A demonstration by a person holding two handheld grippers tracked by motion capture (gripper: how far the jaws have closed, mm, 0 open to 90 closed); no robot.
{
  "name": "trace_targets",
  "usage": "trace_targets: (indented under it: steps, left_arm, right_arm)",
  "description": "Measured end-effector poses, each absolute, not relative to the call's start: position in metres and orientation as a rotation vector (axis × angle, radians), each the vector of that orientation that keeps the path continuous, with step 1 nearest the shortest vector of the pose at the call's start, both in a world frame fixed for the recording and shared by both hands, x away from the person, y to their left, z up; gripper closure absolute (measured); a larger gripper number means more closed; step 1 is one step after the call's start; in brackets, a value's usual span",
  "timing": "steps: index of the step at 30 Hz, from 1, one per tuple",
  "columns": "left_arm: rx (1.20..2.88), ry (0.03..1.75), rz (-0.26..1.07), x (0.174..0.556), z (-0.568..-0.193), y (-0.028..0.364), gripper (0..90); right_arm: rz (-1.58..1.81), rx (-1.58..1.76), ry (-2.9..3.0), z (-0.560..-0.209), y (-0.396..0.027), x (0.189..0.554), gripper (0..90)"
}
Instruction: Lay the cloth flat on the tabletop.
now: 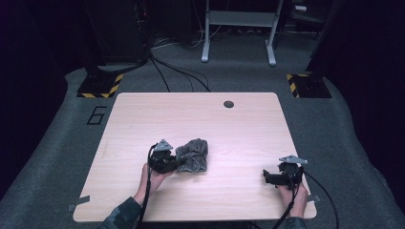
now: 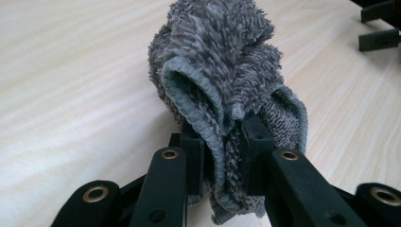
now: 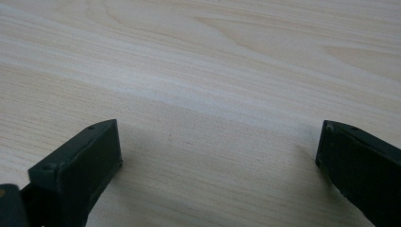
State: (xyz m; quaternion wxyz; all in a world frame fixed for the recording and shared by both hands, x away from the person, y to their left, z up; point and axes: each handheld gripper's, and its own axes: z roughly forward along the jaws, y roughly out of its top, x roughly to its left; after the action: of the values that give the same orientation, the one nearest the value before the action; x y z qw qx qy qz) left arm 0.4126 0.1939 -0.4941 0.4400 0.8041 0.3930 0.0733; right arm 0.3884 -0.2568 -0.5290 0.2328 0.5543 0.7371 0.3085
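A crumpled grey terry cloth (image 1: 194, 155) lies on the wooden table (image 1: 205, 119), left of centre. My left gripper (image 1: 177, 161) is at the cloth's left edge and is shut on it. In the left gripper view a fold of the cloth (image 2: 222, 71) is pinched between the two black jaws, with the left gripper (image 2: 222, 142) tight on the fabric. My right gripper (image 1: 265, 176) rests near the table's front right, well apart from the cloth. In the right gripper view the right gripper (image 3: 217, 142) is wide open over bare wood, nothing between its fingers.
A small dark round hole (image 1: 229, 104) sits in the table near its far edge. Beyond the table are floor cables (image 1: 176, 71), a grey metal frame (image 1: 239, 28) and yellow-black striped bases (image 1: 100, 86). The right gripper's jaws show far off at the top right (image 2: 378, 28).
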Motion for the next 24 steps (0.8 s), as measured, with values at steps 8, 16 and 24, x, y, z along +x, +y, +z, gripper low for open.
trace_targets:
  steps: [8, 16, 24]
  left_arm:
    - [2.023, 1.009, 0.148, 0.404, -0.511, 0.187, 50.4]
    - [2.033, 1.006, 0.233, 0.396, -0.5, 0.204, 23.4]
    - [2.028, 1.004, 0.275, 0.392, -0.496, 0.222, 23.2]
  right_arm:
    - [0.845, 1.52, 2.029, -0.529, -0.257, 0.388, 0.3]
    - [0.853, 1.521, 2.023, -0.529, -0.256, 0.388, 0.2]
    - [0.844, 1.536, 2.017, -0.529, -0.255, 0.385, 0.0]
